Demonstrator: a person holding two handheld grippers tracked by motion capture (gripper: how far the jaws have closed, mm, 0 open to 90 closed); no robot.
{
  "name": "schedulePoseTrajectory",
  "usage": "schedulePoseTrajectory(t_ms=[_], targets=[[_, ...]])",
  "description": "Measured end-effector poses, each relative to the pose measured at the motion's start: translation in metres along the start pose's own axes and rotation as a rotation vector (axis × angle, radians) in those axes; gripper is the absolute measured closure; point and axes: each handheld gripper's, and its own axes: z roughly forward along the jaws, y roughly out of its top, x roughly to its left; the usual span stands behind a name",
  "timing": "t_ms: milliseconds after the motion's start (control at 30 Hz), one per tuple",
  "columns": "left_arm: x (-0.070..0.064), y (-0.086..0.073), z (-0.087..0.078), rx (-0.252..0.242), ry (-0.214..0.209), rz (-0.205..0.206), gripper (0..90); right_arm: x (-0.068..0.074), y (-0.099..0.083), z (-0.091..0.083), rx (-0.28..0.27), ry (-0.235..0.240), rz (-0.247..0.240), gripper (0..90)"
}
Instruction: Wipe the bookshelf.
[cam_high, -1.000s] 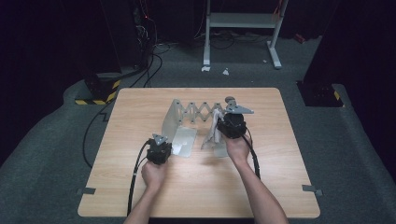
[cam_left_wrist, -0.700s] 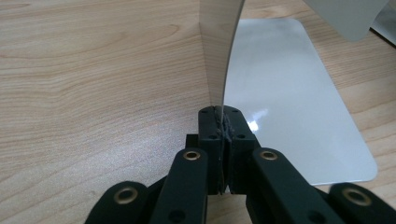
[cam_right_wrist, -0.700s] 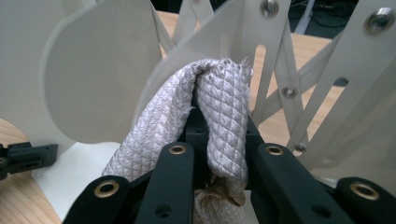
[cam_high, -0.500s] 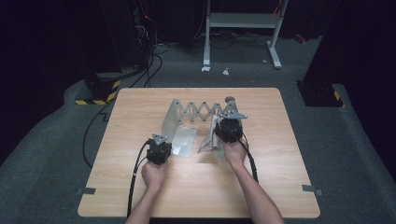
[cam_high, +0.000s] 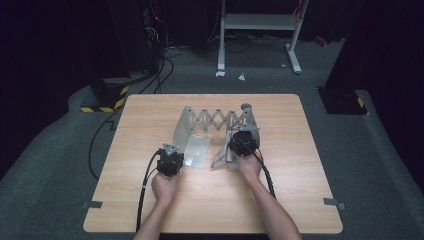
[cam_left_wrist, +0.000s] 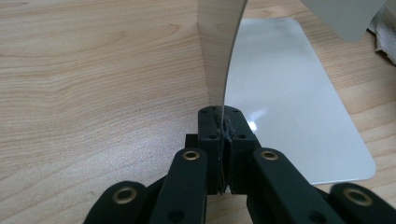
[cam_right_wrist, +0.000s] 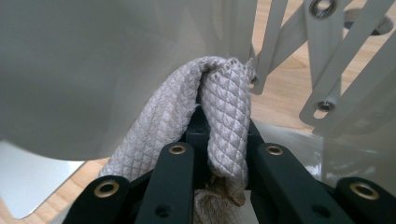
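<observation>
The left gripper (cam_left_wrist: 223, 140) is clenching its black jaws on the thin upright edge of a grey metal L-shaped plate (cam_left_wrist: 289, 102), whose flat foot is lying on the light wooden table (cam_left_wrist: 93, 70); the right gripper (cam_right_wrist: 219, 154) is pinching a pale grey quilted cloth (cam_right_wrist: 219, 107) and pressing it against the other grey upright panel (cam_right_wrist: 93, 70); in the high view both plates are standing mid-table, joined by a grey metal scissor lattice (cam_high: 220, 119), with the cloth (cam_high: 220, 156) hanging just below the right gripper (cam_high: 243, 142) and the left gripper (cam_high: 170, 160) sitting at the left plate's near corner
</observation>
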Motion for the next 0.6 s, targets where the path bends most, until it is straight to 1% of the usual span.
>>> schedulePoseTrajectory(t_ms=[267, 333, 367, 467, 500, 600], targets=[[0.000, 0.000, 0.000, 0.001, 0.000, 0.001, 86.6, -0.002, -0.005, 0.009, 0.041, -0.012, 0.005, 81.9], [0.000, 0.000, 0.000, 0.001, 0.001, 0.002, 86.5, -0.002, -0.005, 0.009, 0.040, -0.010, 0.007, 81.9], [0.000, 0.000, 0.000, 0.001, 0.001, 0.002, 86.5, -0.002, -0.004, 0.006, 0.038, 0.000, 0.011, 81.8], [0.000, 0.000, 0.000, 0.001, 0.001, 0.002, 86.4, -0.001, -0.001, -0.004, 0.011, 0.014, 0.013, 81.9], [0.000, 0.000, 0.000, 0.001, 0.003, 0.004, 86.4, 0.000, 0.001, -0.010, -0.011, 0.019, 0.011, 81.8], [0.000, 0.000, 0.000, 0.001, 0.003, 0.005, 86.4, 0.003, 0.007, -0.022, -0.051, 0.026, 0.000, 81.8]])
